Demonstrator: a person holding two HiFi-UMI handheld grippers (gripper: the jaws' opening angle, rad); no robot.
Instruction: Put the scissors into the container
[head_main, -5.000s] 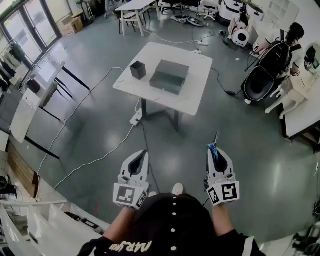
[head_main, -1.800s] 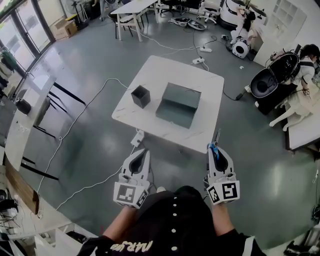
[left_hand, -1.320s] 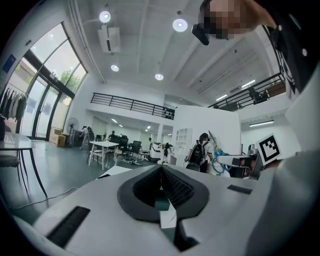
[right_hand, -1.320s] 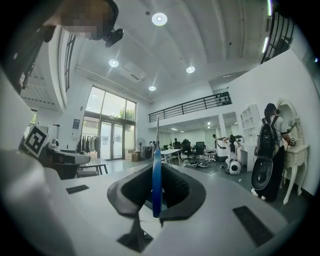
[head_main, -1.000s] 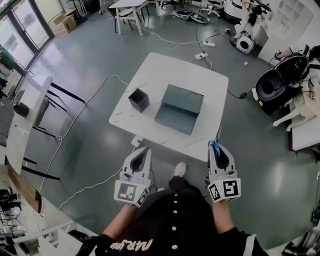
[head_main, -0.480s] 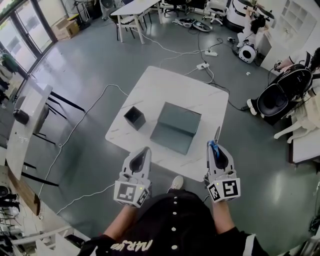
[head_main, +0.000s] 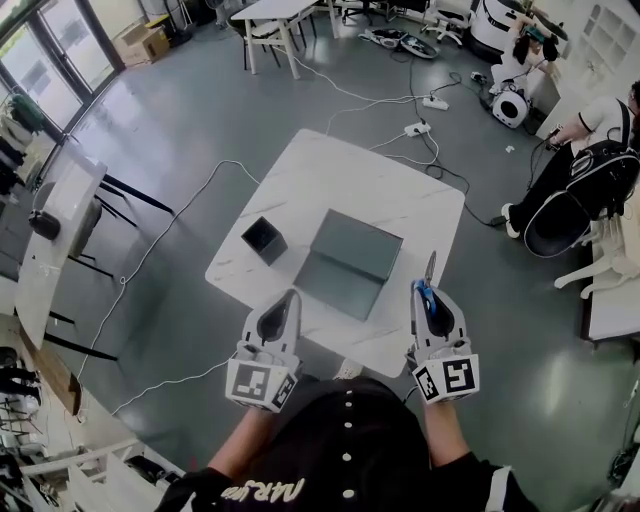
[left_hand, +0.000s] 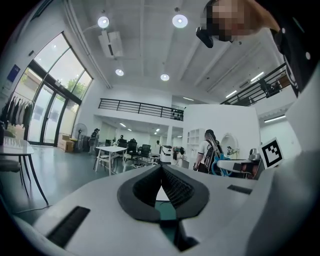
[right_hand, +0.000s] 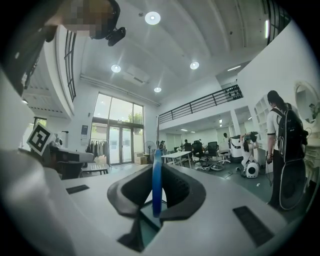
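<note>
In the head view my right gripper (head_main: 427, 292) is shut on the scissors (head_main: 428, 280). Their blue handle sits between the pads and the metal blades point forward over the near right edge of the white table (head_main: 400, 190). The right gripper view shows the blue handle of the scissors (right_hand: 157, 185) edge-on between the pads of the right gripper (right_hand: 156, 172). A small black square container (head_main: 263, 240) stands on the table's left side, open at the top. My left gripper (head_main: 290, 298) is shut and empty at the table's near edge; the left gripper (left_hand: 161, 171) has its pads meeting.
A low grey box (head_main: 350, 262) lies at the table's middle, right of the black container. Cables (head_main: 170, 235) and a power strip (head_main: 417, 128) run over the grey floor. A person with a backpack (head_main: 590, 160) stands at the right; other tables (head_main: 55, 230) stand at the left.
The view has moved toward the white table, which now lies right under both grippers' tips. Both grippers keep their pose and the scissors stay in the right one.
</note>
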